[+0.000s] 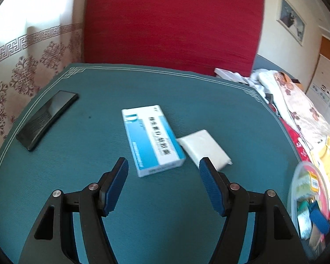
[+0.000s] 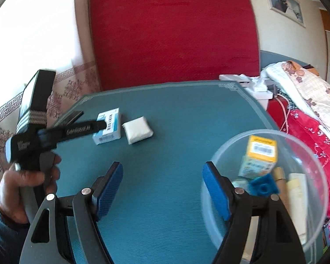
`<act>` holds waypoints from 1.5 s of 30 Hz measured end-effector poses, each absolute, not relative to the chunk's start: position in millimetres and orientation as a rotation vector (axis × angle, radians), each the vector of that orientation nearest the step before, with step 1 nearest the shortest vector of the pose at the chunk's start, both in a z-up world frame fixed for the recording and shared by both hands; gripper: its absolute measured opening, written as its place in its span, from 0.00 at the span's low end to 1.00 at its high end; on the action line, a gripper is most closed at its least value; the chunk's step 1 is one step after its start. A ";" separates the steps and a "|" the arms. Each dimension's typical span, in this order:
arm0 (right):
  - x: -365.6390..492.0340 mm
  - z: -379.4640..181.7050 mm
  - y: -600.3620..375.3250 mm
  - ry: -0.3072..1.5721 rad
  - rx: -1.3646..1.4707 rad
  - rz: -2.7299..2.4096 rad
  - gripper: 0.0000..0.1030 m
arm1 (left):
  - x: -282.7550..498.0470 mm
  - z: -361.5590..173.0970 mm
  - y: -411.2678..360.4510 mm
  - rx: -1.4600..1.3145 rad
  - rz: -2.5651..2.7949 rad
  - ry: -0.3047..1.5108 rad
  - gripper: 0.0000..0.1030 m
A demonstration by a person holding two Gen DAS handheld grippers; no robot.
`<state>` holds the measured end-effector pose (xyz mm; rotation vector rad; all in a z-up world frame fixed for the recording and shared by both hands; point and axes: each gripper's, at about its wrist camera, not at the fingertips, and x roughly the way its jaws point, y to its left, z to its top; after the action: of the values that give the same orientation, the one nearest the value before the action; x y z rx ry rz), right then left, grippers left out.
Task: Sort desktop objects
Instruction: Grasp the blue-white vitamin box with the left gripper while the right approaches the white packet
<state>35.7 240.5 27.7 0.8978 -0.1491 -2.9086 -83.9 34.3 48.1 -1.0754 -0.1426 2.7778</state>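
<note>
the left gripper (image 1: 164, 167) hovers low over a teal mat (image 1: 77, 154), its blue pads spread apart with nothing between them, aimed at a blue-and-white medicine box (image 1: 153, 140) lying flat just ahead — probably the next item to collect. a white tissue pack (image 1: 205, 148) lies touching the box's right side, so a careless grab may drag both. a black phone (image 1: 47, 120) rests well apart near the mat's left edge. the right gripper (image 2: 162, 176) is also empty, jaws parted and widening, beside a clear plastic bowl (image 2: 235, 140) at the mat's right — seemingly the sorting bin, already holding a yellow carton (image 2: 260, 156) and a blue block (image 2: 264, 187).
</note>
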 end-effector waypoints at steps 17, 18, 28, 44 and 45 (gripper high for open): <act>15.4 10.6 233.1 -0.183 0.978 -2.846 0.76 | -136.2 27.5 15.9 -1.168 2.786 -0.414 0.73; 14.1 9.9 233.5 -0.184 0.982 -2.844 0.76 | -138.9 26.7 14.8 -1.176 2.788 -0.425 0.73; -4.4 1.4 233.9 -0.193 1.026 -2.827 0.76 | -157.6 24.4 27.4 -1.181 2.831 -0.368 0.79; -30.7 0.6 222.8 -0.151 1.071 -2.808 0.76 | -162.7 8.3 27.0 -1.215 2.780 -0.116 0.72; -32.7 1.6 221.4 -0.147 1.069 -2.808 0.76 | -163.6 9.1 22.3 -1.221 2.779 -0.128 0.71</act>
<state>-32.7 221.4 1.6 1.0692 -0.1465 -2.8082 -163.6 22.3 9.1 -1.2210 -0.1276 2.7786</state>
